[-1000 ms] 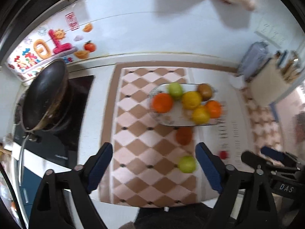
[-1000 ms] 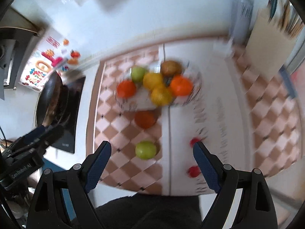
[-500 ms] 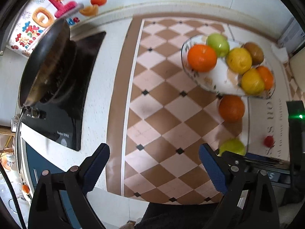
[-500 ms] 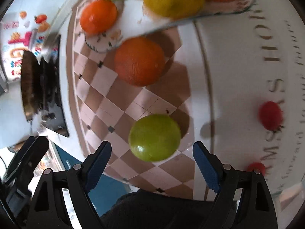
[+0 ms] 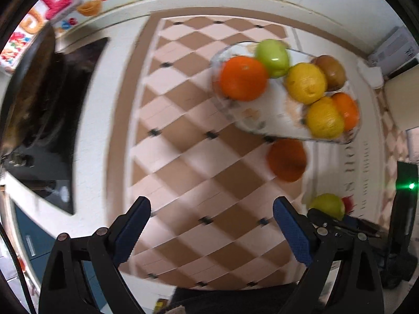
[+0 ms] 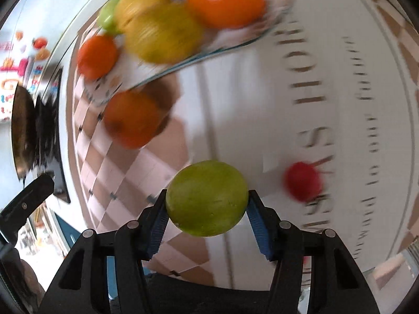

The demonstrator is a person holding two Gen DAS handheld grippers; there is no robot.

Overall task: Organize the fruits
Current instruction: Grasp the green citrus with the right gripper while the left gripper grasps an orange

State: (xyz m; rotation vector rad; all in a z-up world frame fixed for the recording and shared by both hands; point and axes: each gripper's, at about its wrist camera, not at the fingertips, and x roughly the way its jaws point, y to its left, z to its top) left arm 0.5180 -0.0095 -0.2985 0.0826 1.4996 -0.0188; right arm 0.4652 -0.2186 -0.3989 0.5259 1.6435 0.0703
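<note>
Since half a second ago right gripper (image 6: 207,206) has clamped green apple (image 6: 207,198), likely bound for glass dish (image 6: 235,40) at 12 o'clock; left gripper (image 5: 212,225) hangs apart, empty.

Checkered mat (image 5: 188,157) in front of left gripper (image 5: 210,218) lies bare w/ jaws wide apart, room to pass there. Fwd-right: loose orange (image 5: 286,159) sits just beside glass fruit plate (image 5: 262,120), which is crowded w/ fruit except a bare middle strip. Right gripper (image 6: 207,209) is clamped on green apple (image 6: 207,198); red cherry (image 6: 302,180) lies near on its right. Wok (image 5: 26,78) on stove blocks far left.
</note>
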